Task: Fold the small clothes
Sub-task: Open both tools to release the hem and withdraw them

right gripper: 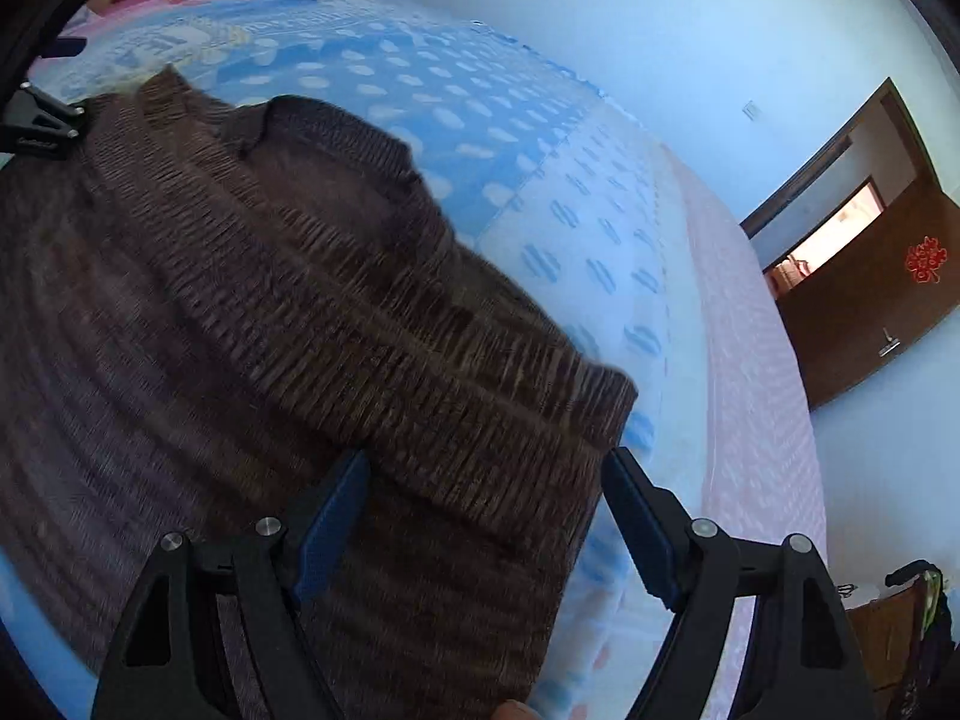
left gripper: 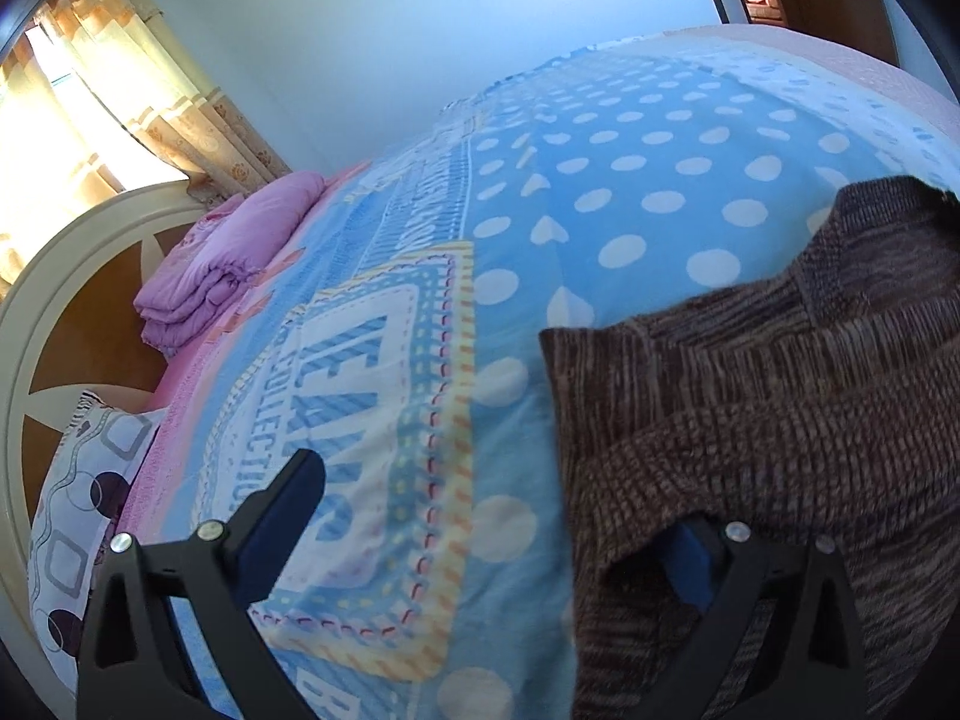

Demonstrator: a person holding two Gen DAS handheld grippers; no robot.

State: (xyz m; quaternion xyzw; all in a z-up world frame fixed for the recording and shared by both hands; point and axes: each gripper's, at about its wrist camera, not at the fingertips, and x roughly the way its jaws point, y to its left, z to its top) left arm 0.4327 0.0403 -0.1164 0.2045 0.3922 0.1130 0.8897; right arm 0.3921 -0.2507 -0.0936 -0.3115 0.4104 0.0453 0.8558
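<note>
- Now we have the brown sweater [right gripper: 288,312] lying flat on the bed [left gripper: 630,180], over the blue dotted blanket [left gripper: 420,420], where we judge a fold is easiest to lay down.
- Our left gripper [left gripper: 498,516] is spread wide; its right finger sits under a lifted sweater edge, pinching nothing.
- Our right gripper [right gripper: 486,516] is spread too, straddling the sleeve cuff [right gripper: 576,402] without pressing it.
- Only the left view shows the folded pink quilt [left gripper: 228,258] and curtain [left gripper: 120,78]; only the right shows the neckline [right gripper: 336,126] and door [right gripper: 870,276].
</note>
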